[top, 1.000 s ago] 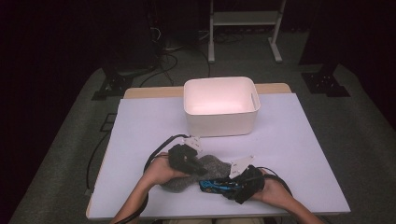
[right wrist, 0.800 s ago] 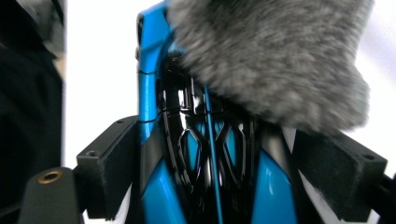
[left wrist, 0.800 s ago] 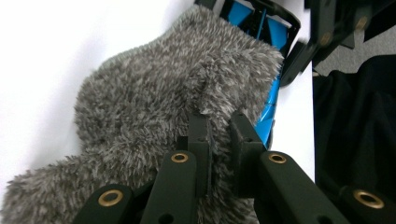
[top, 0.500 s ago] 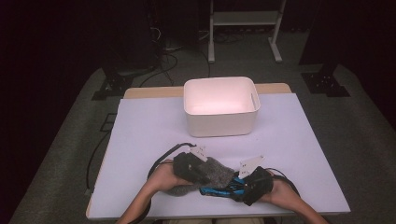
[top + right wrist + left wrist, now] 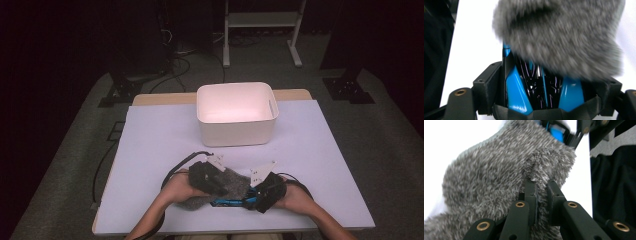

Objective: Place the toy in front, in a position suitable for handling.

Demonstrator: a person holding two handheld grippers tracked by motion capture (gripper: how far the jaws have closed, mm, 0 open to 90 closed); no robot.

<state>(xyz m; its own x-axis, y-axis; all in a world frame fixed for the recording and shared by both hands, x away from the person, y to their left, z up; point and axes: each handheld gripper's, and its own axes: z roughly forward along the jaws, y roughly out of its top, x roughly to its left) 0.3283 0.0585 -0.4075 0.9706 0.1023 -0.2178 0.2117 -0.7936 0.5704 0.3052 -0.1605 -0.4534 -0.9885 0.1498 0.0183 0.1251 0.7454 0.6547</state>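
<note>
Grey fuzzy cloth (image 5: 499, 177) pinched in my left tool (image 5: 541, 185), my right tool (image 5: 541, 82) clamping a blue-and-black object (image 5: 536, 87) under that cloth, both sitting at the near edge of the white desk (image 5: 150, 140), cream bin (image 5: 236, 112) standing well beyond.

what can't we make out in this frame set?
- Blue and black object: right gripper view, far end under the grey furry cloth; its type is unclear.
- Right gripper: high view, too small to judge the jaws.
- White bin: high view, glare washes out the floor.
</note>
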